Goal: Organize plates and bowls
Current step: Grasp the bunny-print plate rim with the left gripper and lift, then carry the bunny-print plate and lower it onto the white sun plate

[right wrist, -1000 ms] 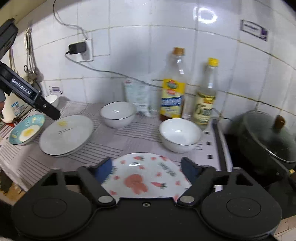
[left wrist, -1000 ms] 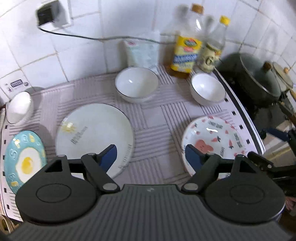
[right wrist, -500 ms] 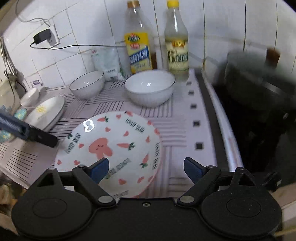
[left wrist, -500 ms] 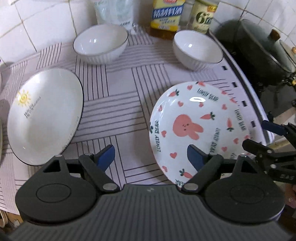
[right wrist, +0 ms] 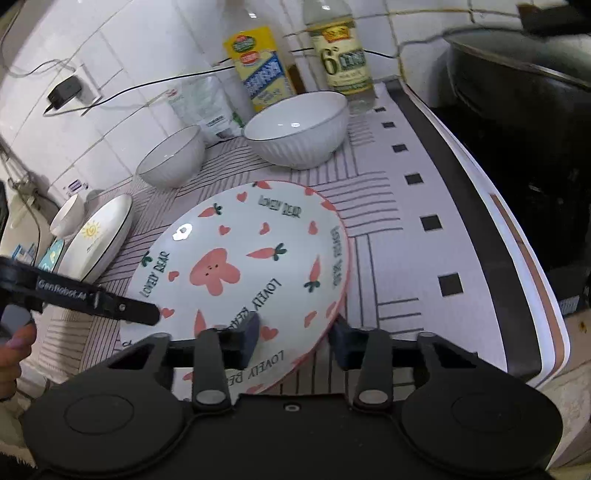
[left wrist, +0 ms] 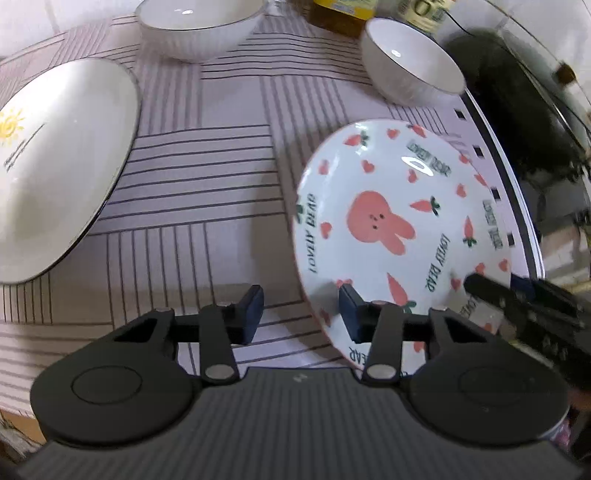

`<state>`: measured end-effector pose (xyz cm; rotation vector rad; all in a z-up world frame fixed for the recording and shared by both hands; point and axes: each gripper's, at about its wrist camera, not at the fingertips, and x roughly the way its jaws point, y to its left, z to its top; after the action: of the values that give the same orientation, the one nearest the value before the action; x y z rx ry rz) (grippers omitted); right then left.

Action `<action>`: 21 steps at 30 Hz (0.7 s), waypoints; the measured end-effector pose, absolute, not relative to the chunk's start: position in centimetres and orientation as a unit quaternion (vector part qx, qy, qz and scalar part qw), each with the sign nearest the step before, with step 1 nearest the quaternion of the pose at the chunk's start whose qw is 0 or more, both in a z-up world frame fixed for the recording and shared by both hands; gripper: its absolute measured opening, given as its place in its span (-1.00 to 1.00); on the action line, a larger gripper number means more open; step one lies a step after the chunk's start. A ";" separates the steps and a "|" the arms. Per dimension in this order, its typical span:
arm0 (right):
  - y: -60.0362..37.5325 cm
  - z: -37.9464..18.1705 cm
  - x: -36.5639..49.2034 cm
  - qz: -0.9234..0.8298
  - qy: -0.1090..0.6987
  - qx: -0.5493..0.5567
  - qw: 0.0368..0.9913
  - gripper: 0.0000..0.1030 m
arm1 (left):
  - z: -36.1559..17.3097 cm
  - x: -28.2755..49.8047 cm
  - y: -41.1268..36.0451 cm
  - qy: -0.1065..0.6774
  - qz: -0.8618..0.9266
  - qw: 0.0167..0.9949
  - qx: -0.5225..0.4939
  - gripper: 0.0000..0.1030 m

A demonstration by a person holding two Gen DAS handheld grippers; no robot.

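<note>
While the left tool (left wrist: 300,314) sits at lower centre of its view, its jaws have just been closing; the right pad overlaps the near rim of the bunny plate (left wrist: 399,225) and the left pad is over bare counter (left wrist: 192,177), so it straddles the rim, but I can't tell if it's pinching yet. The plate lies flat at right of centre. This view shows two plates, counting the white sun plate (left wrist: 55,158) at left, and two white bowls: one upper left (left wrist: 199,26), one upper right (left wrist: 410,62).

In the right wrist view, the right tool (right wrist: 293,341) at lower centre has also just been closing, one pad on the plate's face and one outside its lower-right edge; contact looks close, not certain. I count three plates here, including a bit of a blue one (right wrist: 51,258) at far left, plus three bowls and two bottles.

I'd guess glazed ceramic: stiff, fairly heavy, slick, chips easily. Grab it by the rim, both sides.
</note>
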<state>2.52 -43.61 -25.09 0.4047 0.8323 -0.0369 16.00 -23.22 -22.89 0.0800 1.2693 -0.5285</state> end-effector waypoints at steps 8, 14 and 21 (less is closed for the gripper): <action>-44.3 -25.5 2.5 -0.004 0.395 0.205 0.895 -0.51 | -23.1 15.4 -24.6 0.574 -0.245 0.781 0.030 -0.46; -44.5 -25.3 2.8 0.018 0.405 0.191 0.894 -0.49 | -23.2 15.3 -24.6 0.572 -0.230 0.787 0.015 -0.47; -44.6 -24.0 2.9 0.049 0.406 0.176 0.895 -0.49 | -22.2 15.4 -23.8 0.581 -0.234 0.779 0.013 -0.49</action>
<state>2.87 -44.62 -24.04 0.3652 0.8421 0.1008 15.44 -23.79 -22.19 0.0289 1.2564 -0.5069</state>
